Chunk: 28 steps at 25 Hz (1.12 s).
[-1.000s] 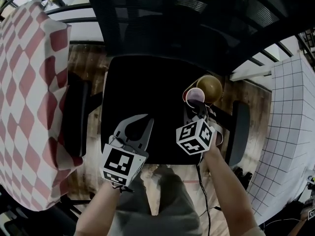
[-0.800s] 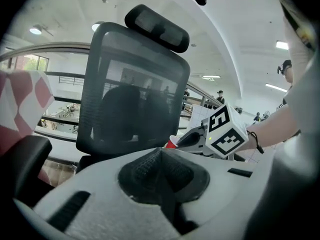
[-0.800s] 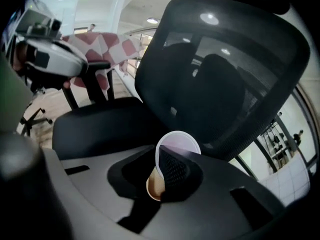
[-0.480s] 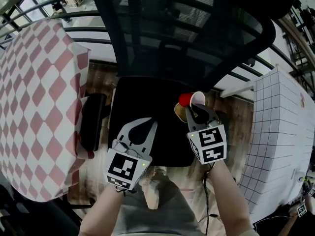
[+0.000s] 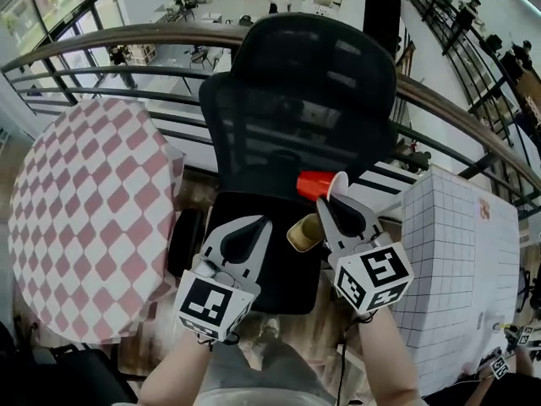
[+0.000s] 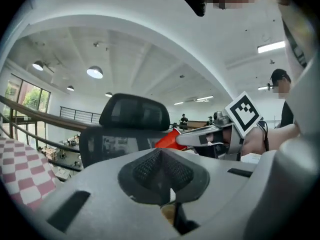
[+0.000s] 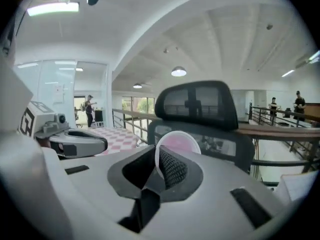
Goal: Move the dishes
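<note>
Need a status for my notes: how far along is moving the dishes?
Done: right claw grips the red cup by its rim. In hand: cup held above the chair seat, gold cup beside it. Left: setting both down; left claw is shut.

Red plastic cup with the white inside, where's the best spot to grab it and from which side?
The red plastic cup lies sideways, mouth toward the right hand-held gripper. Best grip is probably its thin rim wall, coming from the open mouth, one jaw inside and one outside, as that gripper pinches it; the round tapered body looks likelier to slip.
</note>
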Each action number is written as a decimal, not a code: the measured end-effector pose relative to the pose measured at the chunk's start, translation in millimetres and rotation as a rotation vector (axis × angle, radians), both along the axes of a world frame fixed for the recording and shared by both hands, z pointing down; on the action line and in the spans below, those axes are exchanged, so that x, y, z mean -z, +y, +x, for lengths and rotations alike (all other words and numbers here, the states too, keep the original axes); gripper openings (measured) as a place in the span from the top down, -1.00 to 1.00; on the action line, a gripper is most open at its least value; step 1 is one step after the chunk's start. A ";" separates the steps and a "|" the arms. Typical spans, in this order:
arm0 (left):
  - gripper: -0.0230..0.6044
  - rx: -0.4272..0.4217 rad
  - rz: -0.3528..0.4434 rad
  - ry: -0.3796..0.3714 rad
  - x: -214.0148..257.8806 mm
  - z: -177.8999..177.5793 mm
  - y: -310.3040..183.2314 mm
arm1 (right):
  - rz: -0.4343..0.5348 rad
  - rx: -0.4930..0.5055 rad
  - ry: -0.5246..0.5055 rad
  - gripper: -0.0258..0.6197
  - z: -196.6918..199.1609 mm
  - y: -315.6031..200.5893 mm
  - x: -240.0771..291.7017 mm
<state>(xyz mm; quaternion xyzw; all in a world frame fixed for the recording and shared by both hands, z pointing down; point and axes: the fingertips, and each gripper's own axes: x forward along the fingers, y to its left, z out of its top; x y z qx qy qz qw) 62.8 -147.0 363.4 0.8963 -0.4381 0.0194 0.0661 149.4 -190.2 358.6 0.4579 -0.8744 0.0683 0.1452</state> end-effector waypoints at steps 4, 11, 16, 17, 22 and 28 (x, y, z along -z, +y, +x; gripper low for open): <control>0.88 0.010 0.091 0.013 87.6 -4.3 16.6 | 0.141 0.019 -0.059 0.81 -8.2 13.5 92.5; 0.89 0.068 0.273 -0.047 192.9 -18.5 51.9 | 0.354 -0.016 -0.077 0.81 9.3 57.9 215.1; 0.88 0.095 0.368 -0.042 244.6 -38.7 92.3 | 0.463 -0.021 -0.069 0.81 15.5 109.5 264.2; 0.88 0.100 0.387 -0.042 252.4 -43.2 100.6 | 0.481 -0.019 -0.074 0.81 15.9 120.0 270.6; 0.89 0.134 0.446 -0.065 262.3 -61.6 140.0 | 0.534 -0.007 -0.124 0.81 12.4 170.4 280.9; 0.88 0.149 0.371 -0.111 228.8 -75.9 160.3 | 0.473 0.036 -0.115 0.81 -4.5 188.9 253.8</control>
